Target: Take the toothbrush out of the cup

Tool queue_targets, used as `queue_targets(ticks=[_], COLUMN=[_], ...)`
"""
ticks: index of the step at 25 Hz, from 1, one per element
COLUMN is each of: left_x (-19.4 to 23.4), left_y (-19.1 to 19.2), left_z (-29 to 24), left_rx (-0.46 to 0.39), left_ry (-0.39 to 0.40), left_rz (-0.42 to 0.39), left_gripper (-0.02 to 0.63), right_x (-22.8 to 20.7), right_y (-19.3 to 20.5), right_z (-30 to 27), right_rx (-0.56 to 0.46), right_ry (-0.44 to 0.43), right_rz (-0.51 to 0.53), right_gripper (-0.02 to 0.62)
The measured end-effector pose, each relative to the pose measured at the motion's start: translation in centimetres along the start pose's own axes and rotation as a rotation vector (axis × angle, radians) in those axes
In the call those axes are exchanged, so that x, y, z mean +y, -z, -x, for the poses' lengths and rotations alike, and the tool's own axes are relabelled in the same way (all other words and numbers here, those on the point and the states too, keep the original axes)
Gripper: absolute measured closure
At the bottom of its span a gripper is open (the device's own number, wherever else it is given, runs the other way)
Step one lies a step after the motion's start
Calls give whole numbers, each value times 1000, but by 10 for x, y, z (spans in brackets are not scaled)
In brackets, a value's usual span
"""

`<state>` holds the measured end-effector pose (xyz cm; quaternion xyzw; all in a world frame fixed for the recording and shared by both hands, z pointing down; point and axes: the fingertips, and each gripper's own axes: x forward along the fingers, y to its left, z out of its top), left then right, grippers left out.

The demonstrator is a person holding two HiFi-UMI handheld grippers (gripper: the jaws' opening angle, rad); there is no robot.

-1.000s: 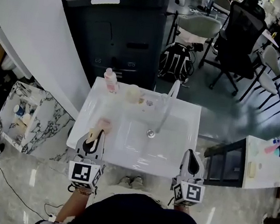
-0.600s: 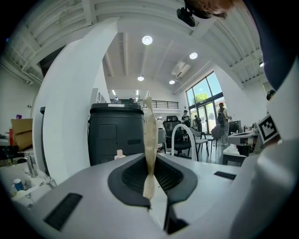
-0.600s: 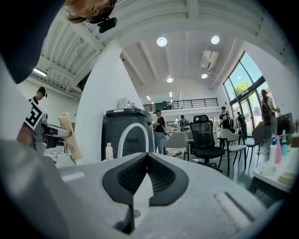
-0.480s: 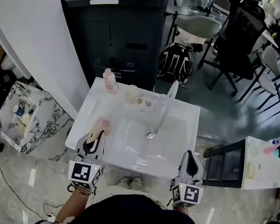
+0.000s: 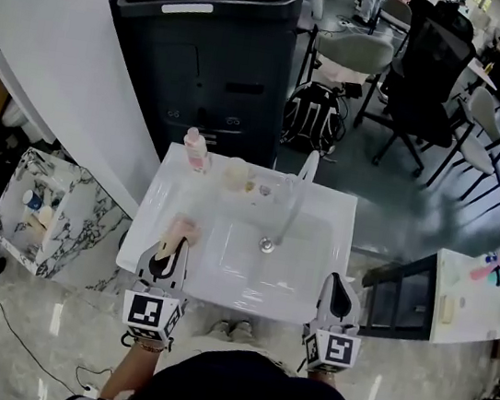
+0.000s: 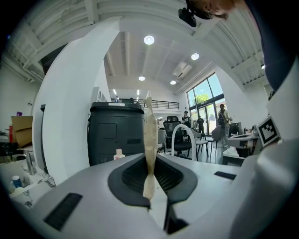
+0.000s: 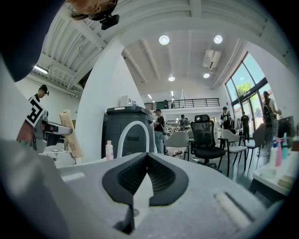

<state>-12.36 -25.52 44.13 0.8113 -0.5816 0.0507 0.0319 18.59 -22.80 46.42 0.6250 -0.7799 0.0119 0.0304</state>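
Note:
My left gripper (image 5: 168, 249) is shut on a flat beige toothbrush (image 6: 150, 135), which stands upright between the jaws in the left gripper view. In the head view the toothbrush (image 5: 167, 242) sticks out over the left rim of the white sink (image 5: 326, 252). Just beyond it is a pinkish cup (image 5: 187, 226), small and blurred. The right gripper view also shows the toothbrush (image 7: 70, 133) held up at the far left. My right gripper (image 5: 339, 289) hovers at the sink's front right corner, jaws together with nothing between them.
A curved white faucet (image 5: 299, 191) rises over the drain (image 5: 266, 242). A pink-capped bottle (image 5: 196, 147) and a pale round object (image 5: 237, 172) stand on the back ledge. A tall black cabinet (image 5: 216, 50) stands behind the sink, office chairs (image 5: 427, 72) beyond, and a marble shelf (image 5: 44, 210) at left.

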Motion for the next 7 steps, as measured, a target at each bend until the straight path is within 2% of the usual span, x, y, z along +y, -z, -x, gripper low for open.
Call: queue_targets(ticks=[7], left_x=[11], left_y=[1], left_z=[-3], left_rx=[-4], left_ry=[-13], left_rz=[-4], left_gripper=[580], right_x=[-2], right_y=[0], right_z=[-4], right_rx=[6], right_ry=[25], right_rz=[-23], right_gripper=[591])
